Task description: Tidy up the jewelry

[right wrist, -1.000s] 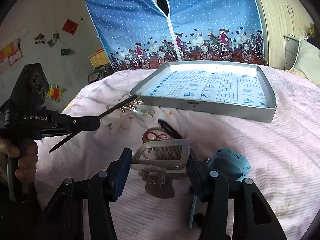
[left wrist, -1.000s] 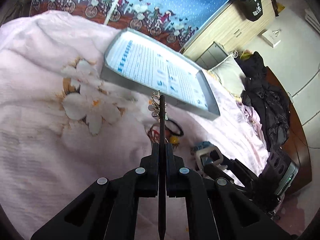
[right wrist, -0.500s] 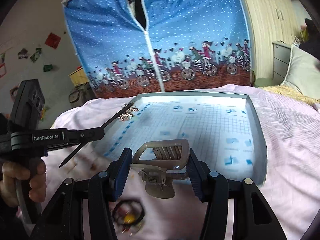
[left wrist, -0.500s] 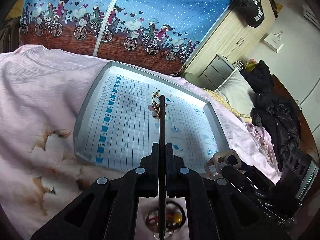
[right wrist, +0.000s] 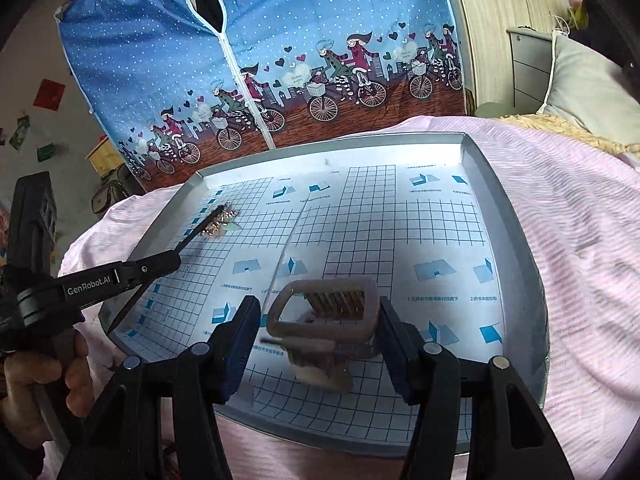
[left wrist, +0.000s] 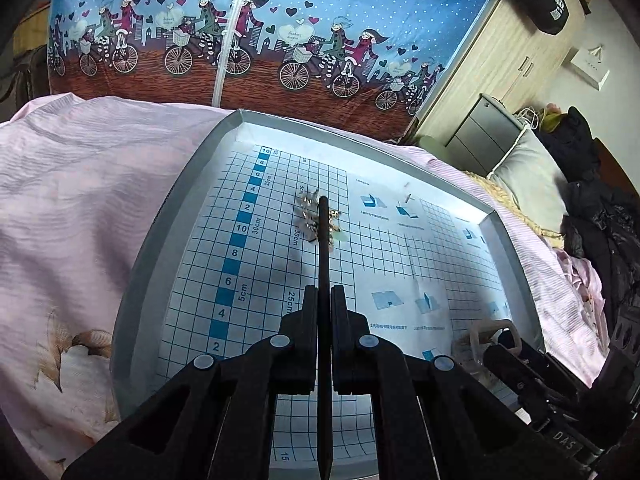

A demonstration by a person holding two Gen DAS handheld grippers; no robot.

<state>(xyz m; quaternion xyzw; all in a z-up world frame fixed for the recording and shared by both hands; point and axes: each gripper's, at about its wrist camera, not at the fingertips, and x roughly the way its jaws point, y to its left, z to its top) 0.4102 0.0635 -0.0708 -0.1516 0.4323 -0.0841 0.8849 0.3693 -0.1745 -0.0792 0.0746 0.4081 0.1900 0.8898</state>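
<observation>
Two pieces hang over the tray (right wrist: 520, 264), undelivered: left gripper (left wrist: 323, 204) pinches a charm cluster (left wrist: 316, 220), right gripper (right wrist: 320, 312) clamps a hair clip (right wrist: 324, 316).

One tray (right wrist: 516, 236), one hair claw (right wrist: 324, 312), one gold jewelry cluster (left wrist: 316, 216), two tools.

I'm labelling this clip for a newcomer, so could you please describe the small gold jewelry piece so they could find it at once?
Start at the grey tray with blue grid paper on the pink bedspread. The gold jewelry is a glittery cluster with a pale green bit, pinched at the tip of the left hand-held gripper over the tray's left part. Unlike the bulky hair clip in the right hand-held gripper, it is tiny and sparkling.
</observation>
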